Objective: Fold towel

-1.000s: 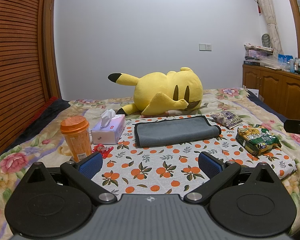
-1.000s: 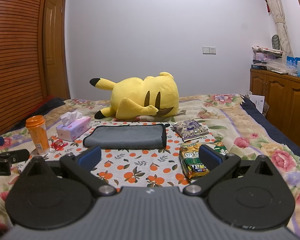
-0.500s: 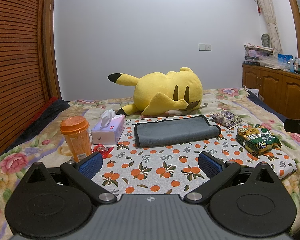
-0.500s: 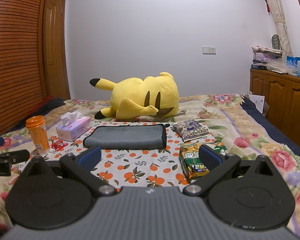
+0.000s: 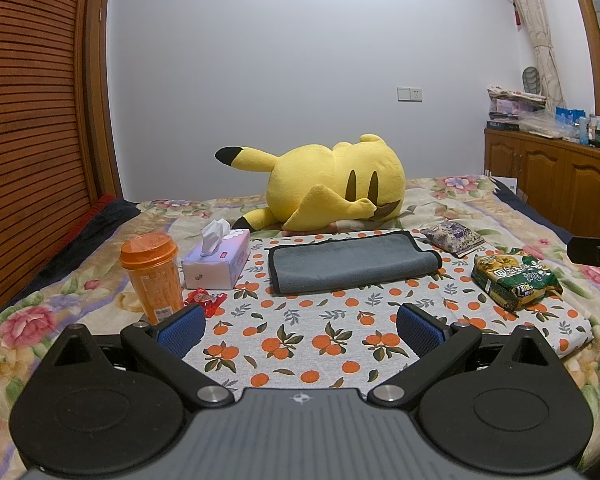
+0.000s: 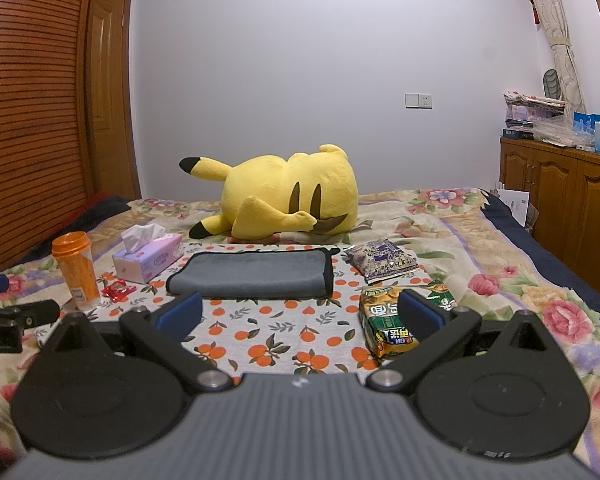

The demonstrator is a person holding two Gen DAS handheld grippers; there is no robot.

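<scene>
Both the left tongs (image 5: 300, 330) and right tongs (image 6: 300, 312) gape apart, holding nothing, near the folded grey towel (image 5: 350, 264), itself just before the Pikachu plush (image 5: 332, 184).

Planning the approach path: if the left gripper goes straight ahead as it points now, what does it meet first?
Likely the grey towel. The left gripper is open and aimed at it, with only bare orange-print cloth between. Depth is a guess; a downward tilt would meet the cloth first.

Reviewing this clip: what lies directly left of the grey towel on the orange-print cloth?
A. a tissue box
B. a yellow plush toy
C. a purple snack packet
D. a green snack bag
A: the tissue box sits just left of the grey towel.
</scene>
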